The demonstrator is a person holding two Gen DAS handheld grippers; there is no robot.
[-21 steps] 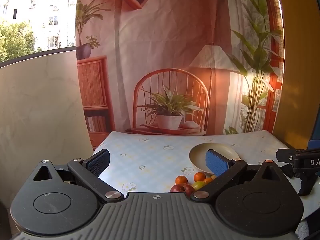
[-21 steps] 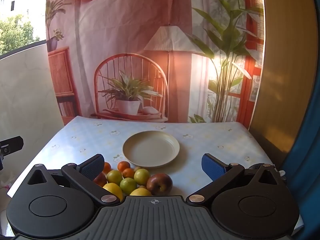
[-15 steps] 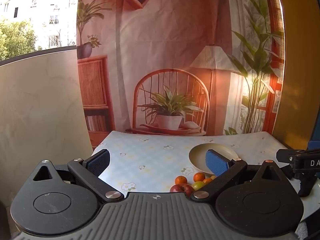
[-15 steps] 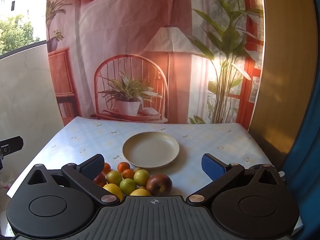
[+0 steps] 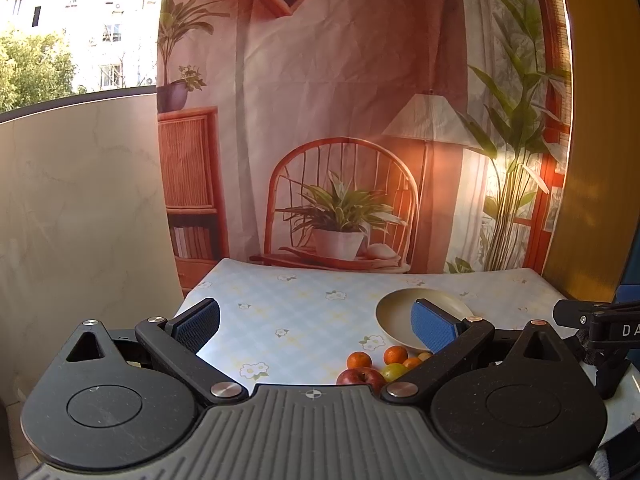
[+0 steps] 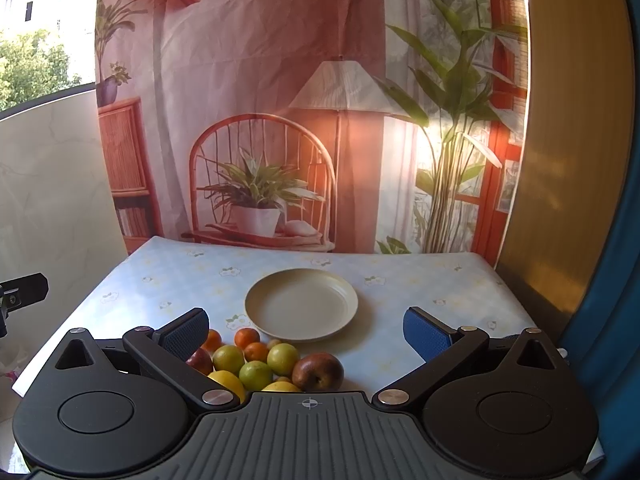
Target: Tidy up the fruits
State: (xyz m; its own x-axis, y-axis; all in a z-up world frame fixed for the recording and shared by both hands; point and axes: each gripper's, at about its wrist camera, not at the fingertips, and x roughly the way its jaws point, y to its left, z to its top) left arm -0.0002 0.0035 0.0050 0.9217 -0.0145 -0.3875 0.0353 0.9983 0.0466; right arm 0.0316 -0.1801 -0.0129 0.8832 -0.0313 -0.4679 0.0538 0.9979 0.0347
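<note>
Above the near edge of the table [image 6: 400,280], the right gripper [image 6: 306,330] hangs w/ jaws spread as wide as they go, nothing between the pads, holding nothing. Its blue pads [image 6: 426,334] frame the scene: just past the left pad sits the fruit pile [image 6: 260,360], all bunched & touching. Front of the pile: a dark red apple [image 6: 318,371] on the right, green limes [image 6: 256,374] in the middle, yellow lemons [image 6: 226,382] nearest the gripper body, partly hidden by it. Behind those, small oranges [image 6: 247,338], and a second red apple [image 6: 200,360] half tucked behind the left finger. Just beyond the pile, nearly touching the back oranges: a cream plate [image 6: 348,304], bare, upright, centre of the flowered tablecloth [image 6: 180,280].

Over to the left gripper [image 5: 316,326]: also wide open, nothing gripped, sitting off the table's left-front side. Between its pads, only bare cloth; the fruit shows low right by its right finger — red apple, lime, a few oranges. Plate partly behind that right pad. The other gripper's black frame pokes in at the far right edge.

Further out: printed backdrop [image 6: 280,100] w/ chair, potted plant, lamp hangs behind the table; pale wall [image 5: 80,200] left, wood panel [image 6: 560,160] right.
</note>
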